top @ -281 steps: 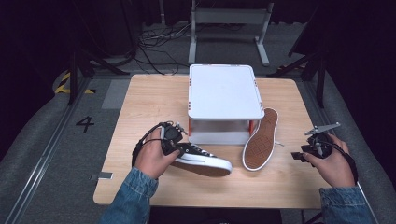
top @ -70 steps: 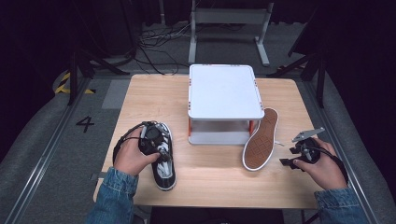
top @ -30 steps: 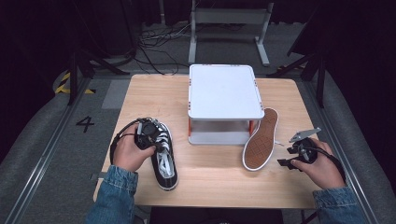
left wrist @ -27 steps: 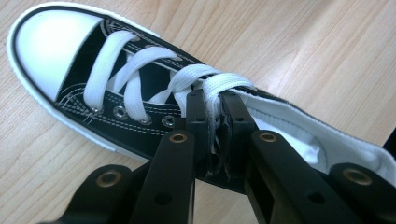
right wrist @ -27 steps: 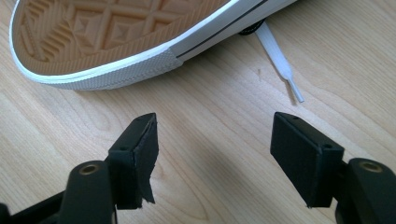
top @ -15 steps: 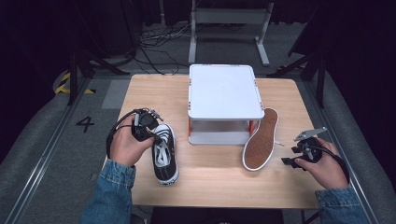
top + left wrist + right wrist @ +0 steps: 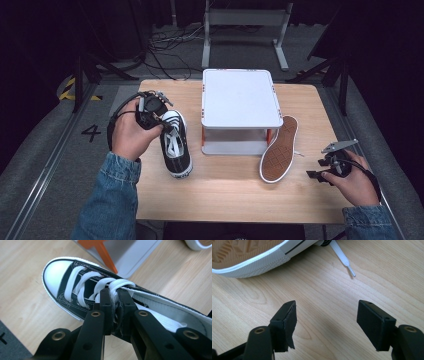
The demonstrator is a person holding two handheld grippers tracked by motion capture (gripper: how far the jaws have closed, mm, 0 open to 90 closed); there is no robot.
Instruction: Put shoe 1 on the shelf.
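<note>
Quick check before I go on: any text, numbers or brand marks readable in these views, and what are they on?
"4": dark numeral on the grey floor mat, left of the table.
Black sneaker held by the left tool: no readable branding.
Sole-up sneaker: tread pattern, no legible text.
White stand: no markings.

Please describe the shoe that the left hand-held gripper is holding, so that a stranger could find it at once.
On the wooden table, look left of the white stand. There the black sneaker sits upright, with white laces and white toe cap, pinched at its laces by the left hand-held gripper. The other sneaker shows its brown sole.
</note>
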